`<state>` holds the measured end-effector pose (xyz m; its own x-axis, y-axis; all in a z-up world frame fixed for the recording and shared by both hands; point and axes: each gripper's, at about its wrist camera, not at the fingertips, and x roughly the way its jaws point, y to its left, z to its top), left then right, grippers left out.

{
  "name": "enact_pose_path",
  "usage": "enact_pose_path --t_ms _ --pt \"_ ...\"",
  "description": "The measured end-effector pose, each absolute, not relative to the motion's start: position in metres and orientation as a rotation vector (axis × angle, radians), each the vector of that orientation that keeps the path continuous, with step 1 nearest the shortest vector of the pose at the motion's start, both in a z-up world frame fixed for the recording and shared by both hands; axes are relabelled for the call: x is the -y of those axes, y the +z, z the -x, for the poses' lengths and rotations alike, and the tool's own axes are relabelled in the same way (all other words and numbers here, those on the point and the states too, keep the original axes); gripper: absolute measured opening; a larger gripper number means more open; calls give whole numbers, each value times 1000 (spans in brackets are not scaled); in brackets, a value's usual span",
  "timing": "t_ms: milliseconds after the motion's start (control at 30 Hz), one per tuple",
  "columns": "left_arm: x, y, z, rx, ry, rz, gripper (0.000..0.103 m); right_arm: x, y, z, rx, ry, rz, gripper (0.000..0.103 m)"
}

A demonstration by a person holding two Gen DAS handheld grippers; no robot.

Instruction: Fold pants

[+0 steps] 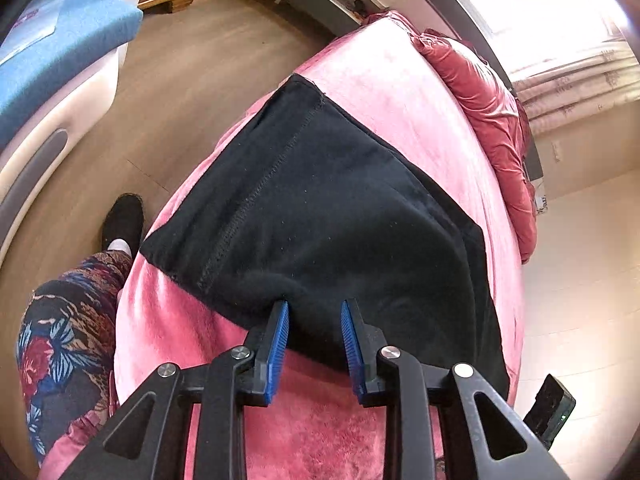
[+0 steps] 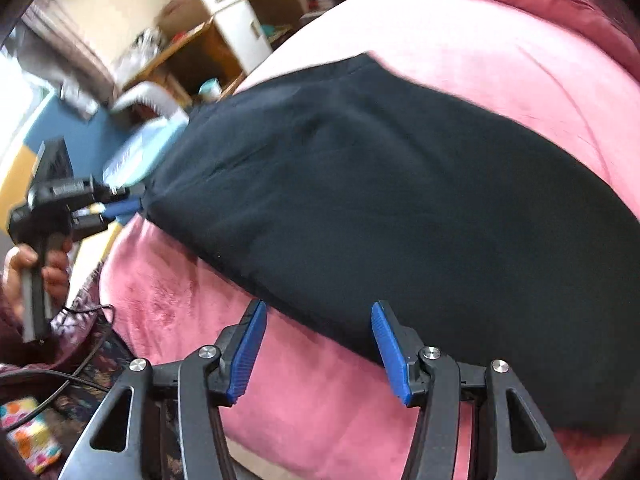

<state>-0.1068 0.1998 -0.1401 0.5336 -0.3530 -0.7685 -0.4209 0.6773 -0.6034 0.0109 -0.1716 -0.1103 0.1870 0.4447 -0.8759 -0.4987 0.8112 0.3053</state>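
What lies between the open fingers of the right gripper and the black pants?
Only bare pink plush blanket; the right wrist view shows the right gripper open at the near edge of the black fabric pants.

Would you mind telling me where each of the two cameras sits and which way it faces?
Left wrist: on the left gripper, low over the pink blanket, looking along the black pants toward a window; the person's leg and shoe show at left.
Right wrist: on the right gripper, at the pants' near edge, facing across them toward shelves; the person's left hand shows, holding the left gripper.
Shared: pants, blanket, left gripper; both grippers open.
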Motion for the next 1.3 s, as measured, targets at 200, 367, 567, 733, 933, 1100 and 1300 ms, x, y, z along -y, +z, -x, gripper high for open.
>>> enact_pose_path --t_ms 200,367,567,733,933,1100,1300 --pt "-175 -122 105 -1024 55 719 7 150 -127 -13 -1224 666 154 7" --pt "-177 -110 107 -997 43 665 5 159 -114 -7 -1202 698 110 1" --pt "-182 -134 105 -1091 93 671 11 162 -124 0 -1223 706 114 1" --pt "-183 -125 108 -1107 111 636 18 162 -133 -7 -1255 707 65 3" --pt "-184 -82 126 -989 246 450 19 186 -123 -18 -1261 752 -17 3" --pt "-152 -68 102 -933 120 346 23 208 -96 -60 -1176 715 -132 29" --pt "-94 -86 65 -962 -78 230 23 206 -72 -131 -1106 651 -180 30"
